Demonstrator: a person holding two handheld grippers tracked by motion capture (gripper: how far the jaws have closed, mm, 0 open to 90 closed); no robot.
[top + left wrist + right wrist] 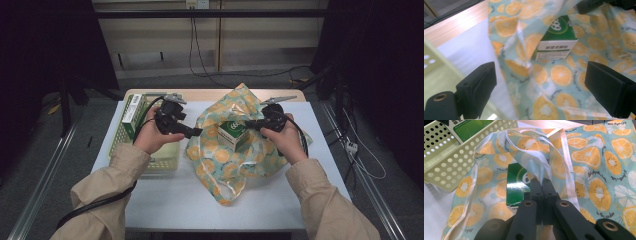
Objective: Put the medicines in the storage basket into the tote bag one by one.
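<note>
At the centre of the white table [175, 200], toward its far edge, lies a thin plastic bag printed with orange slices on a pale blue-green ground [225, 155], its mouth raised and turned toward the far side. Inside the bag's opening rests a small green-and-white cardboard box [233, 134], tilted, with one green face bearing a white emblem uppermost; in the left gripper view the same box [557, 37] lies on the printed film between folds. The right gripper [250, 123], held in the person's right hand [284, 140], is clenched on a white-edged strip of the bag's rim: in the right gripper view its two black jaws meet with the translucent film pinched between them, just in front of the box. The left gripper [197, 132], held in the left hand [150, 137], stands released, its jaws wide apart and clasping nothing, poised beside the left flank of the bag. Along the left edge of the table sits a pale green perforated plastic basket [165, 162], holding a second green-and-white box [133, 114] on edge against its far left wall.
</note>
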